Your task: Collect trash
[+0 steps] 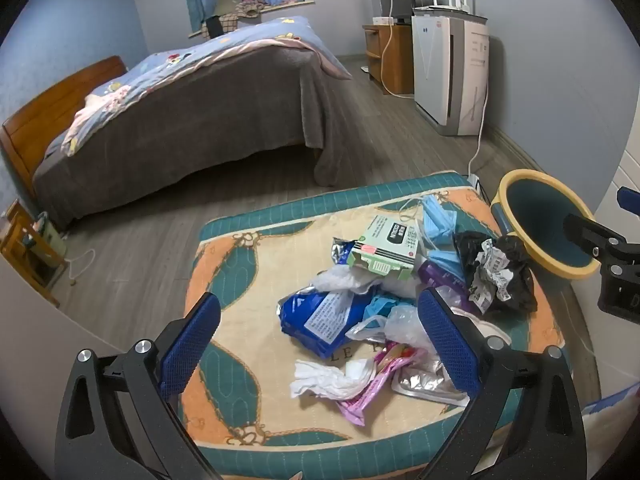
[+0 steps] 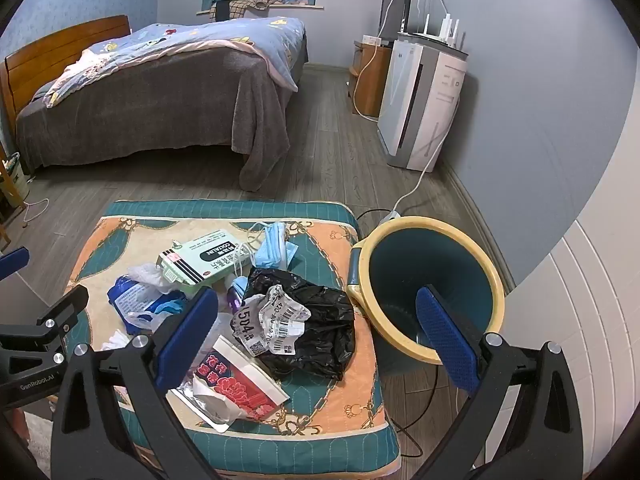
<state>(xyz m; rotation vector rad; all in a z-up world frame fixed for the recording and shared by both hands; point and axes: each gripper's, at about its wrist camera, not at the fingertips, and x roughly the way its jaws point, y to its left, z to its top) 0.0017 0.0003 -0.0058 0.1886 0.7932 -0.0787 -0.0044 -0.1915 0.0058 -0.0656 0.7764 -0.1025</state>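
Both tools look alike. The left gripper (image 1: 316, 344) and the right gripper (image 2: 316, 340) each have matte black triangular arms with slot cut-outs, silver round screws at the joints, and blue dimpled rubber pads (image 1: 190, 346). White lettering marks one black body.

My other gripper's black mount (image 2: 34, 376) at the near left reads "GenRobot.AI". The pale green cardboard box (image 2: 202, 258) says "COLTALIN" — the crumpled white paper label (image 2: 266, 322) on the black bag shows "15D4".
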